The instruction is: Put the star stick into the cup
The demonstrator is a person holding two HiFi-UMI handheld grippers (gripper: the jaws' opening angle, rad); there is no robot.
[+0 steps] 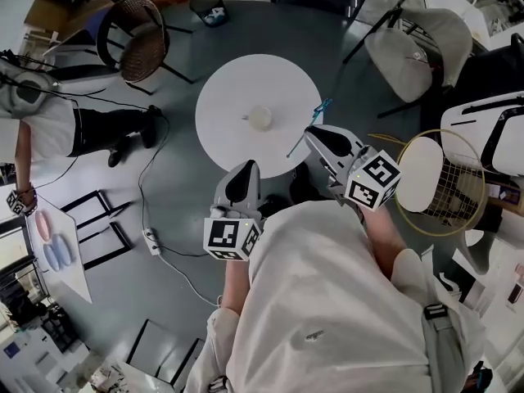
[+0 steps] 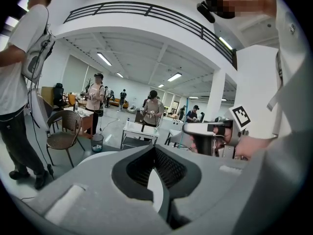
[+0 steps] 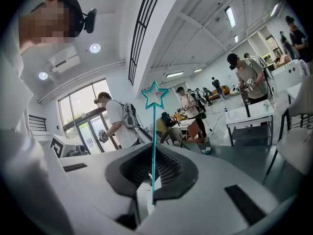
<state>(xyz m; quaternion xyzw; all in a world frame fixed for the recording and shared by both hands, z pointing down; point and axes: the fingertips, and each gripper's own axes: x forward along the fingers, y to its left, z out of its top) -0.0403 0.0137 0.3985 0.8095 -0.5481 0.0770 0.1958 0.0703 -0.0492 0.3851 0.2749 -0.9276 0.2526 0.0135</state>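
A small pale cup (image 1: pixel 260 118) stands near the middle of the round white table (image 1: pixel 229 97). The thin teal star stick (image 1: pixel 309 130) is held in my right gripper (image 1: pixel 315 135), which is shut on it at the table's right edge, a short way right of the cup. In the right gripper view the stick (image 3: pixel 153 151) rises from between the jaws, its star (image 3: pixel 155 96) on top. My left gripper (image 1: pixel 246 167) sits at the table's near edge, shut with nothing in it. Its jaws (image 2: pixel 159 180) meet over a sliver of white table.
A wicker chair (image 1: pixel 139 39) and a bin (image 1: pixel 209 8) stand beyond the table at left. A white chair (image 1: pixel 426 43) is at back right and a round wire-backed seat (image 1: pixel 438 178) at right. A person (image 1: pixel 49 125) stands left. A cable and power strip (image 1: pixel 150 237) lie on the floor.
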